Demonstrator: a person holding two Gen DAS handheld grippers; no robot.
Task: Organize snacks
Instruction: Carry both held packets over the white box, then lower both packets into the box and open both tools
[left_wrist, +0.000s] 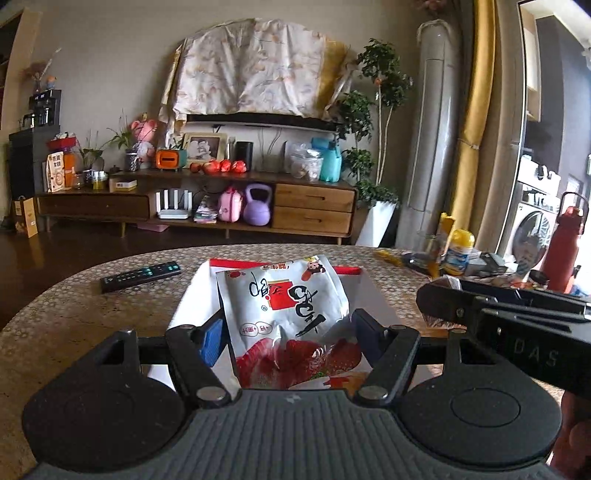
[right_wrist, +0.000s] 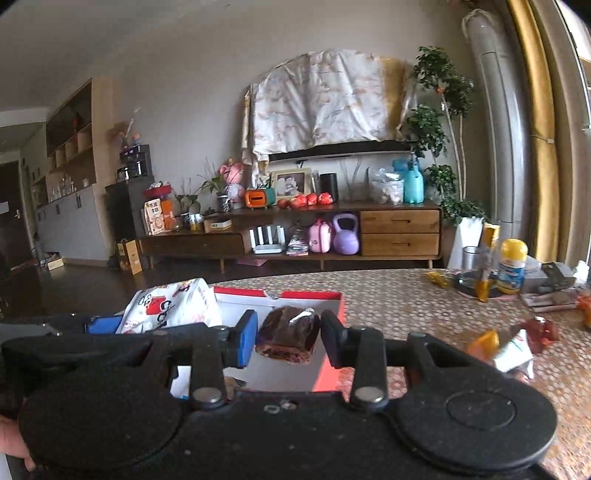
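Speckled brown surface (right_wrist: 424, 295) holds a red-edged white box (right_wrist: 295, 295). Over the box, the left gripper (left_wrist: 286, 334) has its fingers clamped on a shiny white strawberry snack bag (left_wrist: 284, 302). Beside it, the right gripper (right_wrist: 288, 338) has its fingers apart around a dark brown wrapped snack (right_wrist: 290, 332).

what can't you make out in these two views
- Left wrist view: floor of the red-edged white box, covered by the silver strawberry snack pouch between the left gripper fingers.
- Right wrist view: label of the dark brown wrapped snack at the right gripper, too blurred; loose wrappers smeared.
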